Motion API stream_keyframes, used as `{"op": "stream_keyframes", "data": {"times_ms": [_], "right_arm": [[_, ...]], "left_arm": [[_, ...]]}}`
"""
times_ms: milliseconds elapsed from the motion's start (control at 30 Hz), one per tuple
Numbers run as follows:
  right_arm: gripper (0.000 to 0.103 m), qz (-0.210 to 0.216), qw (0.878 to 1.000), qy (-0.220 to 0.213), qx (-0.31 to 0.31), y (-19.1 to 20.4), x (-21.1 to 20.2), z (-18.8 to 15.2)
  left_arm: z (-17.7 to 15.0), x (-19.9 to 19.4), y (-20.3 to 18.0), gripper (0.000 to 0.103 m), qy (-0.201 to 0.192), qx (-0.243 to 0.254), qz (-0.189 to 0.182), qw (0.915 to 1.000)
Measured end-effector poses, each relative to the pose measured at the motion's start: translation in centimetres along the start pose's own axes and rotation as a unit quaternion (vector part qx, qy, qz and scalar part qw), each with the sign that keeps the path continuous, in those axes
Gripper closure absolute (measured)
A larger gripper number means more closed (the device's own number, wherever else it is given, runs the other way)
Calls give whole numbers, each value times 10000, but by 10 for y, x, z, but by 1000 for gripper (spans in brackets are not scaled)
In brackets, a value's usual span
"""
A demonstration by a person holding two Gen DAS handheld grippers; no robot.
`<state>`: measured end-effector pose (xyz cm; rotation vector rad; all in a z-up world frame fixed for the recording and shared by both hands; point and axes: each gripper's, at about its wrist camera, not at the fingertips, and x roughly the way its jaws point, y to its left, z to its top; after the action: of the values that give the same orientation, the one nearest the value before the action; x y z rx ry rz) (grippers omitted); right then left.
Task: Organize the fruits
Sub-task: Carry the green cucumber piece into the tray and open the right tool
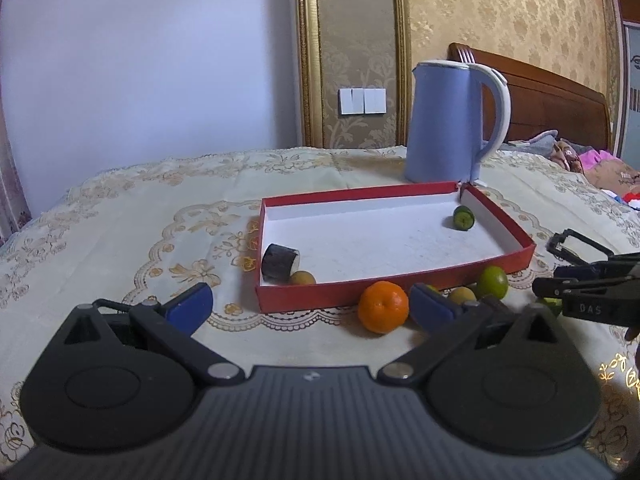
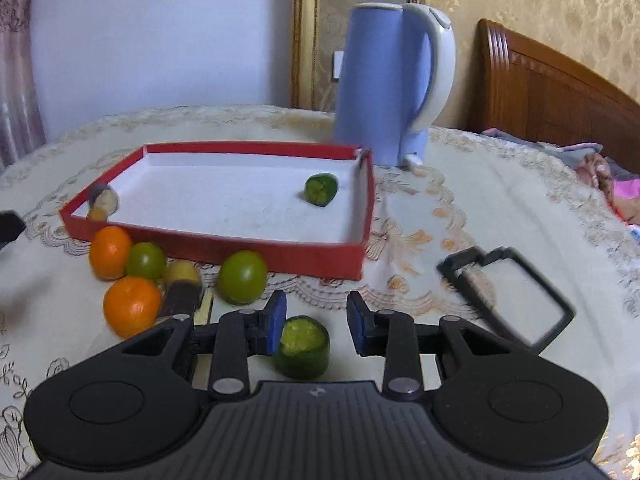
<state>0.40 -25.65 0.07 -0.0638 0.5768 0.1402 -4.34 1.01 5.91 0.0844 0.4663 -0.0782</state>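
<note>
Only in the right wrist view, a cut green fruit [image 2: 302, 347] between gripper [image 2: 317, 326] pads

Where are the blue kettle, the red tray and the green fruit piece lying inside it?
blue kettle [image 2: 372, 80], right wrist view, on its body.
red tray [image 2: 260, 250], right wrist view, near wall.
green fruit piece [image 2: 321, 189], right wrist view, cut face.

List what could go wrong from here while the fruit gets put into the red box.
1. The cut green piece sits off-centre in the right gripper, close against one pad; closing may shove or tip it rather than grip it.
2. The round green fruit and an orange lie loose just outside the red box; a nudge could send them rolling.
3. The kettle stands right behind the box's far corner and could be bumped.
</note>
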Motion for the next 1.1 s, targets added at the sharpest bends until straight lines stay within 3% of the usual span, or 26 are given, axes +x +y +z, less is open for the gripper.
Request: {"op": "stream_keyframes", "data": {"times_ms": [233,367,600,733,867,1100], "right_arm": [[71,67,9998,70,-144,9,-6,-1],[54,32,9999,100,-76,9,-9,-3],[49,56,9995,194,-239,14,-8,-11],[50,199,9988,294,-332,19,-6,-15],[65,214,9989,305,-268,16,-8,-18],[67,160,9992,199,-320,17,-13,-15]], "left_arm": [[2,-6,1,0,-83,19,84,9999],[1,-4,0,0,-15,16,51,10000],[-1,-3,-3,0,25,60,82,9999],[-1,-2,-2,0,43,43,91,9999],[-1,-2,-4,0,48,64,97,9999],[-2,-1,-3,0,65,66,94,9999]]}}
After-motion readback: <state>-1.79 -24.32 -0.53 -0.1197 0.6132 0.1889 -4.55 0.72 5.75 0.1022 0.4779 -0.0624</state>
